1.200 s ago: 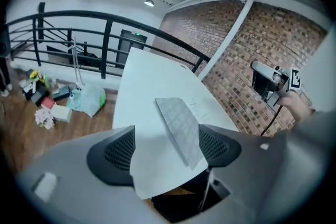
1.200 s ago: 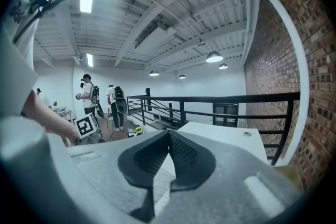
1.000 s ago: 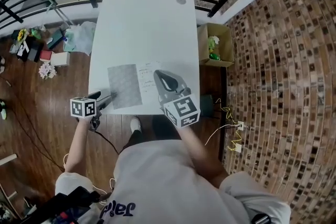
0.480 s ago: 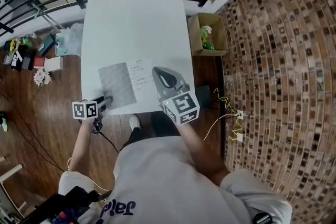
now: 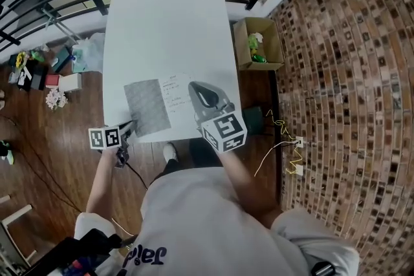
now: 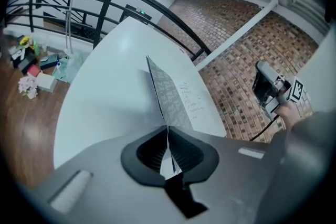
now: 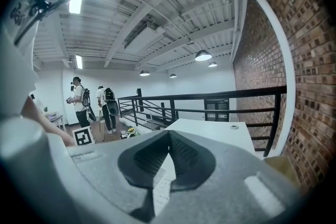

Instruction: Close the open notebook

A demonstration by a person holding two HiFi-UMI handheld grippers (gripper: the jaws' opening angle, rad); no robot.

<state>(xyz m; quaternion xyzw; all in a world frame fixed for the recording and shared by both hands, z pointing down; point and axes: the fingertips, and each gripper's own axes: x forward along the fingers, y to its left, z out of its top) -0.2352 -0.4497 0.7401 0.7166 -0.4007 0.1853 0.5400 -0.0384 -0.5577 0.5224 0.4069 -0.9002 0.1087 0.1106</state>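
Gripping: our left hand-held gripper [image 6: 167,129] has just been closing and now pinches the near outer corner of the grey patterned cover [image 6: 167,93], its pads pressed on the edge.
Notebook: the open paper notebook [image 5: 158,105] lies at the near end of the white rectangular table [image 5: 168,29]. The grey cover is left of its spine [image 5: 167,105], and the white handwritten page [image 5: 180,92] is right of the spine.
Axis: the spine runs away from us. We judge the cover must swing over it, left to right.
Nearer hand: the left, at the cover's free edge, on the side away from the spine.
Right hand-held gripper [image 5: 194,90]: jaws drawn together, clamping nothing we can see. It sits over the page right of the spine — in the path of the swing.
Hard to tell: whether its tips touch the page and how far the cover is lifted. The handwriting is too small to read.
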